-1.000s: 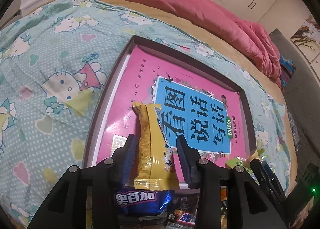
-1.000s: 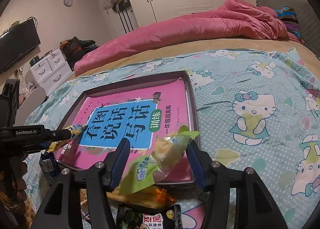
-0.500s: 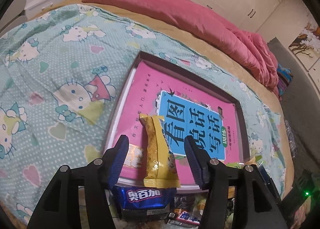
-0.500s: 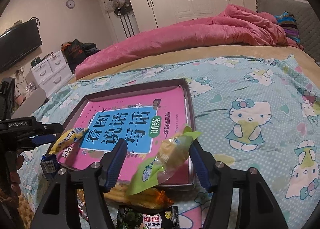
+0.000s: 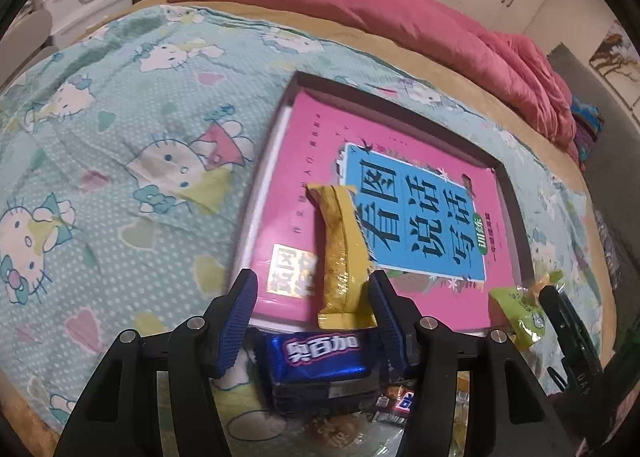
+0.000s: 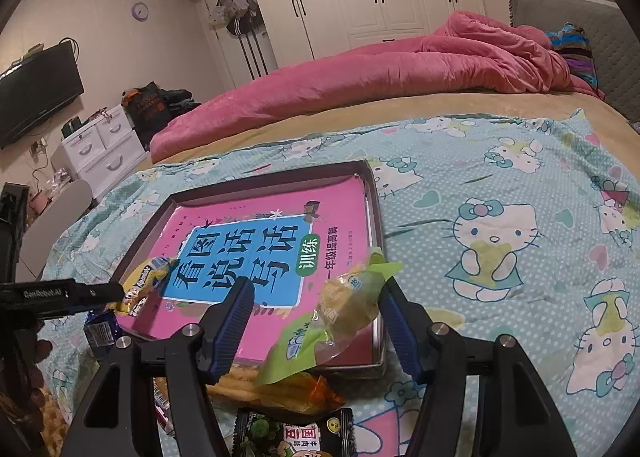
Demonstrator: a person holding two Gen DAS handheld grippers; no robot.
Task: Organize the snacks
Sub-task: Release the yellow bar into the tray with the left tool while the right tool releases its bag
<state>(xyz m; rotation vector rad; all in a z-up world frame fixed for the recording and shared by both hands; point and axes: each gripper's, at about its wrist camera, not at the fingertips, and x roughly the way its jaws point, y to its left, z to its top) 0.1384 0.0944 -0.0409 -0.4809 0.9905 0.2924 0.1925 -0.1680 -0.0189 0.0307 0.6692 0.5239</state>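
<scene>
The left gripper [image 5: 312,297] stands spread; the yellow packet [image 5: 340,253] lies between its fingers, close to the right finger [image 5: 384,309] and well clear of the left one, not pinched. The packet rests on the pink book [image 5: 384,225], its near end at the book's near edge. Below the gripper lies a blue packet [image 5: 316,357] on the bed, just outside the tray [image 5: 508,185] that holds the book. Left of the gripper the bed cover [image 5: 120,145] is bare and open; ahead, most of the book is free.

The right gripper [image 6: 316,309] is spread too. The green packet [image 6: 340,305] sits between its fingers, tilted, its top near the right finger [image 6: 396,321], with a clear gap to the left one. The packet leans over the tray's near right corner, partly on the book. Under the gripper lie an orange packet [image 6: 288,389] and a dark packet [image 6: 296,433] on the bed. To the right the cover is open; to the left the other gripper reaches over the tray's near left corner.
</scene>
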